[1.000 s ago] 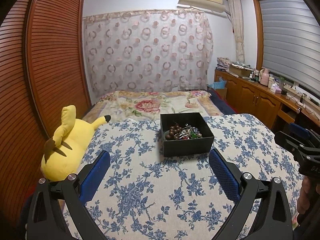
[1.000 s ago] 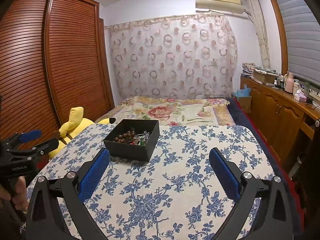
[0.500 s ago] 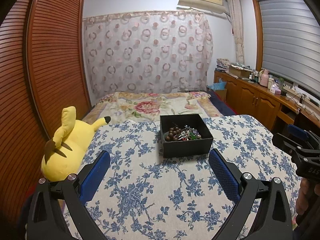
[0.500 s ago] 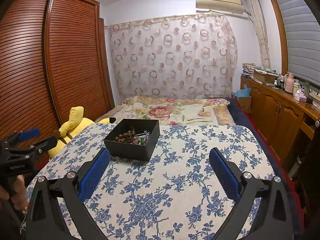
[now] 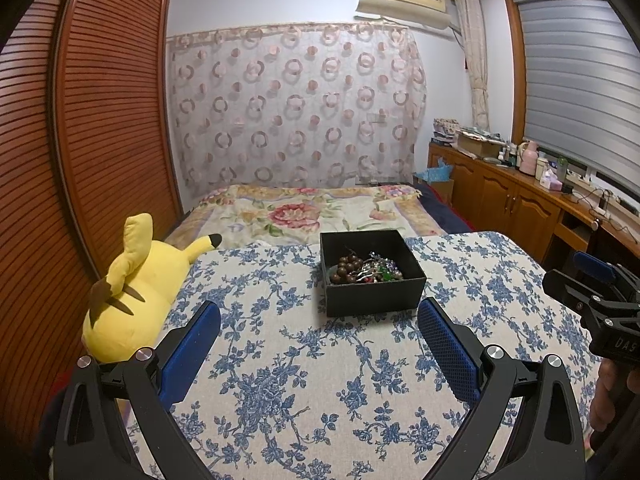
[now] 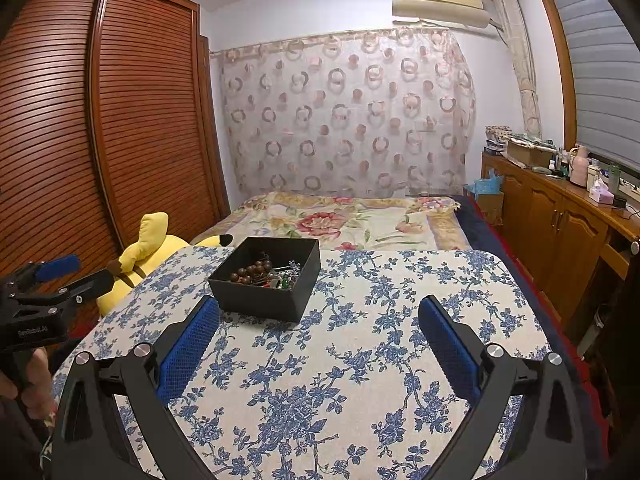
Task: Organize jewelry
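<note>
The small black open-topped square box [image 5: 374, 276] sits on the table with the blue-flowered cream cloth [image 5: 304, 380], toward its far side. Inside it lies a heap of jewelry [image 5: 366, 271]: a string of round brown wooden beads [image 5: 347, 270] on the left, touching a tangle of shiny silver and green pieces [image 5: 380, 270] on the right. All the jewelry that can be seen is in the box, and none lies on the cloth.

Not much has changed in the last second. In the left view the box now looks a tiny bit nearer and lower than before, so the left gripper [image 5: 318, 336] has crept forward a little. The box and the heap have not moved. With everything in one pile, this could be jewelry waiting to be sorted or jewelry already gathered up; the pictures do not say which.

Both tools are spread wide and hold nothing. The right gripper [image 6: 318, 336] hangs above the bare cloth, with the box ahead and to its left.

The left view looks more down into the box, so the heap shows better there. It also shows the whole yellow plush toy with black-tipped ears [image 5: 132, 292] at the table's left edge. The right view shows more of the empty right half of the cloth and the left tool held in a hand [image 6: 24, 384].
</note>
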Available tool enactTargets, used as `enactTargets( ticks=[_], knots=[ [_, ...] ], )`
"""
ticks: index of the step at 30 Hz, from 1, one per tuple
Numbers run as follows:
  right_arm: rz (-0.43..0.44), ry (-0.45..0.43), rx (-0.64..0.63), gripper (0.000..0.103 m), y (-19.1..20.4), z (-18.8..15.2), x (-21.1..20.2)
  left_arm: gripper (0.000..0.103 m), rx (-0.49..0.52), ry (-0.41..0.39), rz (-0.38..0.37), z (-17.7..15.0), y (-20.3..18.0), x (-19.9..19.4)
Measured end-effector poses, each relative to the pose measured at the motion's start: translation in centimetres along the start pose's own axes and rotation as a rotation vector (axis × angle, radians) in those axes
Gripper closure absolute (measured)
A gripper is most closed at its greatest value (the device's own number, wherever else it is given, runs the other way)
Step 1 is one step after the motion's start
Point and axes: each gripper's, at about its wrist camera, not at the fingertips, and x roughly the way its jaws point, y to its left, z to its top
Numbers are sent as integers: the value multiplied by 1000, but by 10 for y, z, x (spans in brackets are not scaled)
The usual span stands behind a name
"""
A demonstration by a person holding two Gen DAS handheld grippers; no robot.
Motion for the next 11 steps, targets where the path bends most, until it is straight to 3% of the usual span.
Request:
enactTargets(
  ticks=[11],
  knots=[
    [-1, 0, 1, 3, 0, 0, 0, 8, -1, 1, -1, 0, 0, 0]
  ],
)
